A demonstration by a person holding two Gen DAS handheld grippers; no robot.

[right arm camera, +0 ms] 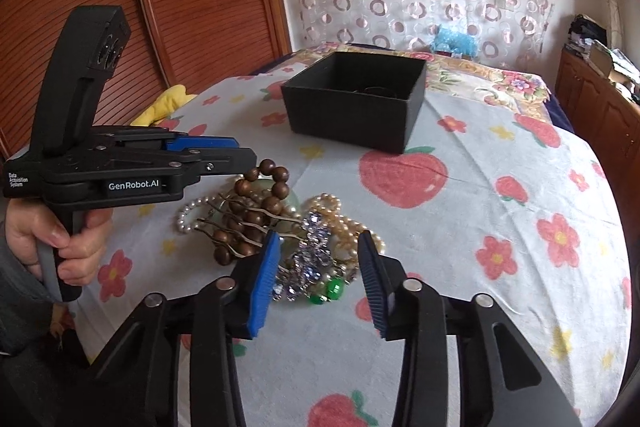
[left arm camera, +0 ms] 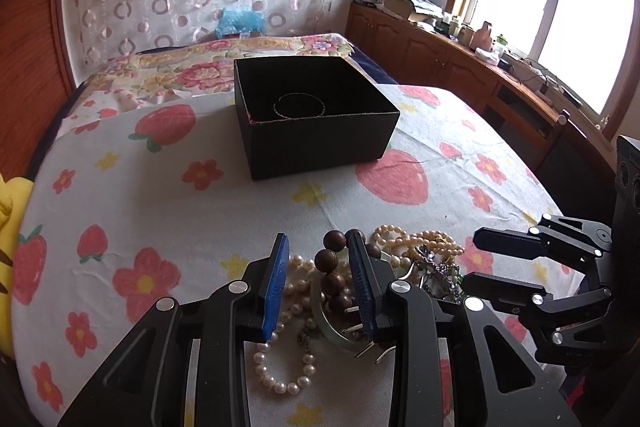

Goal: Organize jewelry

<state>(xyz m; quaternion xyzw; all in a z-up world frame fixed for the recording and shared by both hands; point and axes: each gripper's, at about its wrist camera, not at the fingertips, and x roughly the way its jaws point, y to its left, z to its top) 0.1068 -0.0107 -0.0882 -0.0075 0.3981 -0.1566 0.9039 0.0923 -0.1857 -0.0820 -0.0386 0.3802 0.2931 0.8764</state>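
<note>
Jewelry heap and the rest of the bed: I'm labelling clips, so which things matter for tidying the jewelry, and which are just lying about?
Belongs to the job:
black box, a thin bangle inside
wooden bead bracelet
white pearl strand
cream pearl necklace
crystal hairpin

Just lying about:
yellow cloth
blue packet
windowsill clutter
</note>
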